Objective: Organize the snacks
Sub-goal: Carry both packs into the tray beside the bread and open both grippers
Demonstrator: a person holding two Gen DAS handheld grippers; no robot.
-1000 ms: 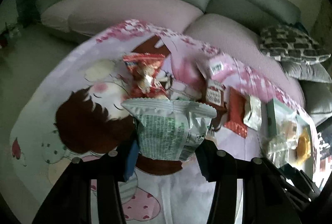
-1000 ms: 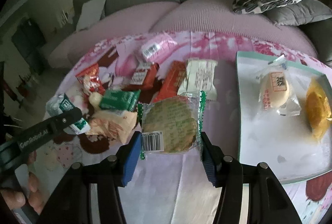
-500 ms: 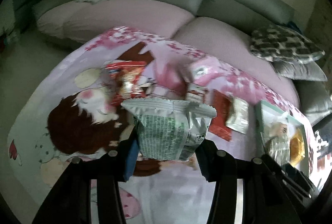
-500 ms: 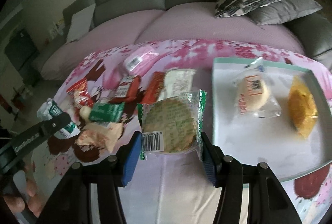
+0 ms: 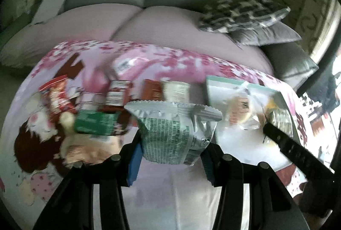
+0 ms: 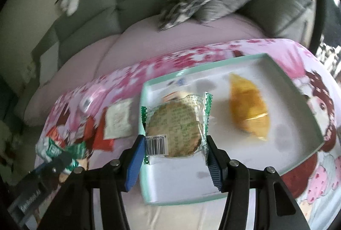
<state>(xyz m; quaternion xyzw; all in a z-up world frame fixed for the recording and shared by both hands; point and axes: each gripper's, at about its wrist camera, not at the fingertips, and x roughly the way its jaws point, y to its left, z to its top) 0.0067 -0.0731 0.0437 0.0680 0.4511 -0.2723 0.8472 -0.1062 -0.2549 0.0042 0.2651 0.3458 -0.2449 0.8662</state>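
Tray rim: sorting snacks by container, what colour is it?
Mint green rim, white inside; clearest in the right wrist view.

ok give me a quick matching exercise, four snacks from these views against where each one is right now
Things:
1. round cake
2. silver-green bag
3. yellow pastry
4. red packet

Places:
A. lying in the tray
B. in the left gripper
C. on the cloth, outside the tray
D. in the right gripper

Pairs: 1-D, 2-B, 3-A, 4-C

Cartoon-print cloth carries scattered snack packets and tray.
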